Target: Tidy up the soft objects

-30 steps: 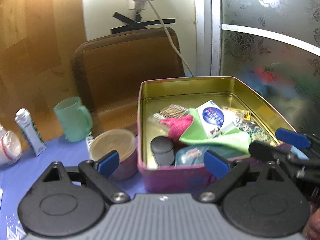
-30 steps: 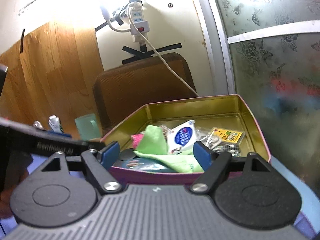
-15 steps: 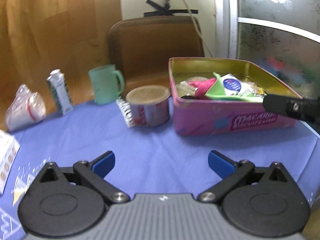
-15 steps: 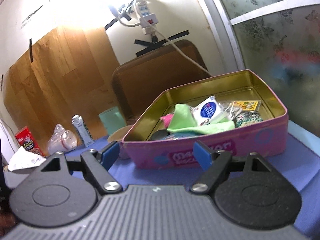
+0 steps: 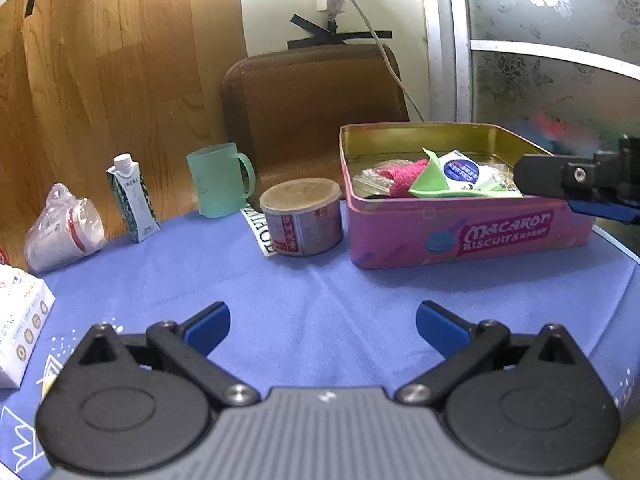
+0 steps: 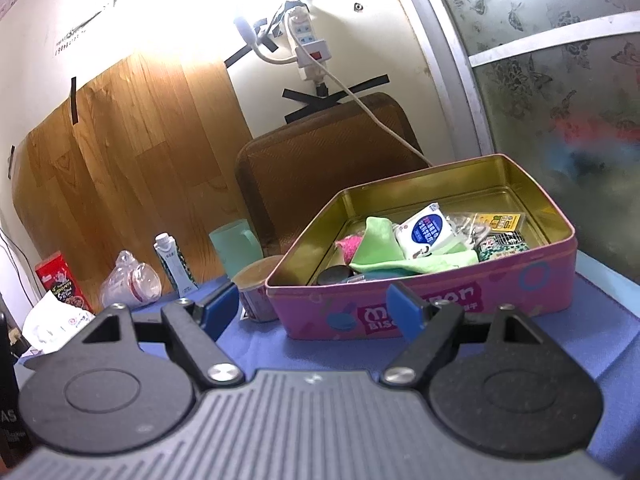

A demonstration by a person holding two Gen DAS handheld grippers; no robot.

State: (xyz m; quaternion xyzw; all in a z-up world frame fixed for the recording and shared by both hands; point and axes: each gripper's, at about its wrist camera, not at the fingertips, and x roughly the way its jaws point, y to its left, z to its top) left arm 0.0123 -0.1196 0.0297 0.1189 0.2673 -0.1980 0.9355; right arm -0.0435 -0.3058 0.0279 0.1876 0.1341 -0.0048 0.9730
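Observation:
A pink biscuit tin stands open on the blue tablecloth. Inside lie a green cloth, a pink fuzzy cloth, a white tissue pack and small packets. My left gripper hangs open over bare cloth, well short of the tin, with nothing between its fingers. My right gripper is open in front of the tin's near wall, empty. One of its fingers shows at the tin's right end in the left wrist view.
A round lidded can sits left of the tin, then a green mug, a small carton and bagged cups. A white box lies at the left edge. A brown chair back stands behind.
Both grippers have pulled back from over the tin, so more tablecloth shows in front of each. The left gripper's jaws have widened a little and it has sunk lower.

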